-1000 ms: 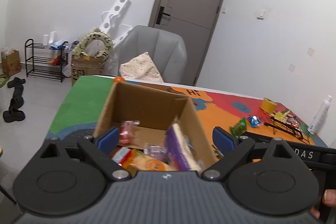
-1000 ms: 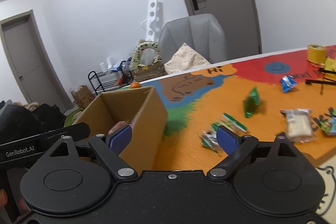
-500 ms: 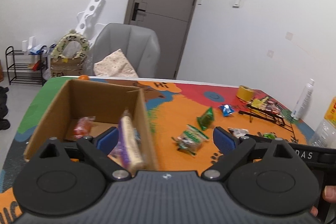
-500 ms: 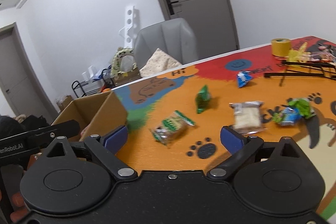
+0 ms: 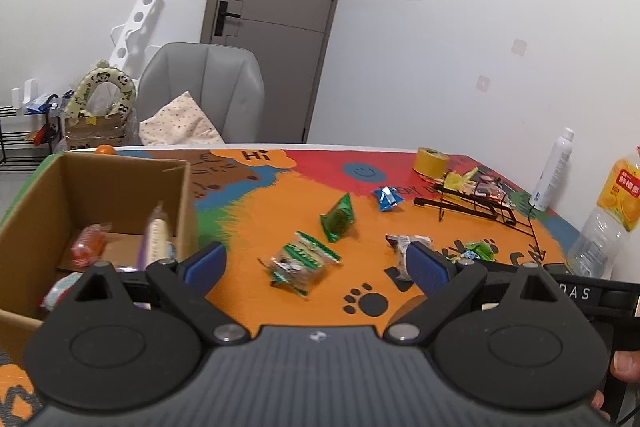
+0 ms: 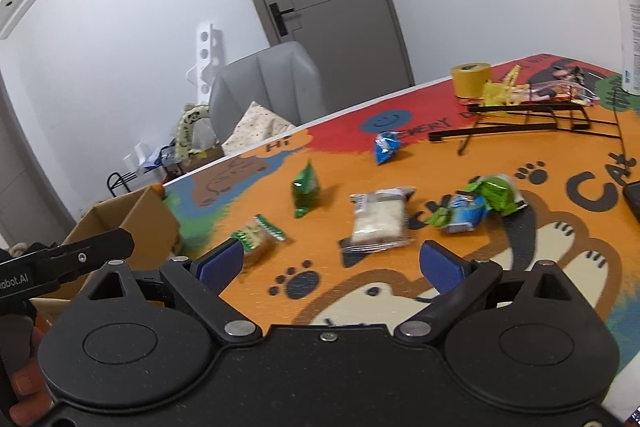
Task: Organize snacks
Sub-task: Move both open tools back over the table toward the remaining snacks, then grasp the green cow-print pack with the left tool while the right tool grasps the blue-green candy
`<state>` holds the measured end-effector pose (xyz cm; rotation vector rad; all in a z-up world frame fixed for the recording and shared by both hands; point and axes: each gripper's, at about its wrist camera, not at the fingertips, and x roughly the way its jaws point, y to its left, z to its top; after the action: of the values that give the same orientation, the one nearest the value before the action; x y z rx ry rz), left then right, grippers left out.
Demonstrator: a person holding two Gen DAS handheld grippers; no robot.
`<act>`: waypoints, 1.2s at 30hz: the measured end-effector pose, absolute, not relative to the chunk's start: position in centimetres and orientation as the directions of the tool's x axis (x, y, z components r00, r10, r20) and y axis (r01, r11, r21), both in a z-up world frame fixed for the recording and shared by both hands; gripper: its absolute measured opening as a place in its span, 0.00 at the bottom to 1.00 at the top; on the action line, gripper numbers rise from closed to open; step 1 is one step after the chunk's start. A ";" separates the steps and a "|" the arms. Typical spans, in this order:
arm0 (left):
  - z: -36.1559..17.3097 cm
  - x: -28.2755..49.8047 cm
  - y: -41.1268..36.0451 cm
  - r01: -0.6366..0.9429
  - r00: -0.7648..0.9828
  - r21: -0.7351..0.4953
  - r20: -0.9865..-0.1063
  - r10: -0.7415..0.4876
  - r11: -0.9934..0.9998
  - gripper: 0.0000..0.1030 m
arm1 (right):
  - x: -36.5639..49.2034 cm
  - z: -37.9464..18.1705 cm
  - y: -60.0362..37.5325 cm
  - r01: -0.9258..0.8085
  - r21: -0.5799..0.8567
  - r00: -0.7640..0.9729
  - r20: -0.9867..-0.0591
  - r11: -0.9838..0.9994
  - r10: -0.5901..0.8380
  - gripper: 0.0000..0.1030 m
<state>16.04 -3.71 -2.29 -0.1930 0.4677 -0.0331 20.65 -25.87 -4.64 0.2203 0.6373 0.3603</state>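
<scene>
A cardboard box (image 5: 44, 211) at the table's left holds several snacks, and shows in the right wrist view (image 6: 132, 223). Loose snacks lie on the orange mat: a green-striped cracker pack (image 5: 304, 261) (image 6: 258, 237), a green triangular pack (image 5: 339, 218) (image 6: 306, 189), a blue pack (image 5: 387, 197) (image 6: 386, 145), a clear pack of white wafers (image 6: 378, 219) and green and blue packs (image 6: 476, 205). My left gripper (image 5: 314, 269) is open and empty above the cracker pack. My right gripper (image 6: 330, 267) is open and empty just short of the wafer pack.
A black wire rack (image 5: 472, 203) with snacks and a yellow tape roll (image 5: 431, 161) stand at the back right. A white spray bottle (image 5: 552, 171) and an orange drink bottle (image 5: 608, 211) stand at the right edge. A grey chair (image 5: 208, 91) is behind the table.
Both grippers have swung right, away from the box and toward the loose snacks on the mat. Both stay open and empty.
</scene>
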 end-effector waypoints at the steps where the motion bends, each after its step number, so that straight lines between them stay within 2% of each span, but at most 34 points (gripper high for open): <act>1: -2.4 16.3 -4.0 -0.011 0.892 -0.191 -0.445 -0.076 0.982 0.93 | 20.7 -4.8 -26.2 -0.257 0.310 0.746 -0.539 0.916 0.391 0.94; 8: -3.3 18.3 -5.9 0.008 0.882 -0.152 -0.465 -0.079 0.988 0.91 | 21.9 -6.0 -27.6 -0.224 0.319 0.744 -0.554 0.921 0.373 0.91; 21: -5.5 23.1 -7.3 0.000 0.862 -0.095 -0.505 -0.048 0.995 0.89 | 26.0 -8.6 -30.3 -0.148 0.360 0.730 -0.588 0.921 0.347 0.74; 36: -9.2 28.5 -7.3 -0.053 0.821 -0.040 -0.570 0.021 0.998 0.87 | 30.2 -11.3 -30.6 -0.109 0.343 0.703 -0.637 0.933 0.316 0.74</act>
<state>28.54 -7.26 -9.24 -0.0545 0.6060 0.0394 30.21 -30.56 -11.31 0.2903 0.7574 0.2402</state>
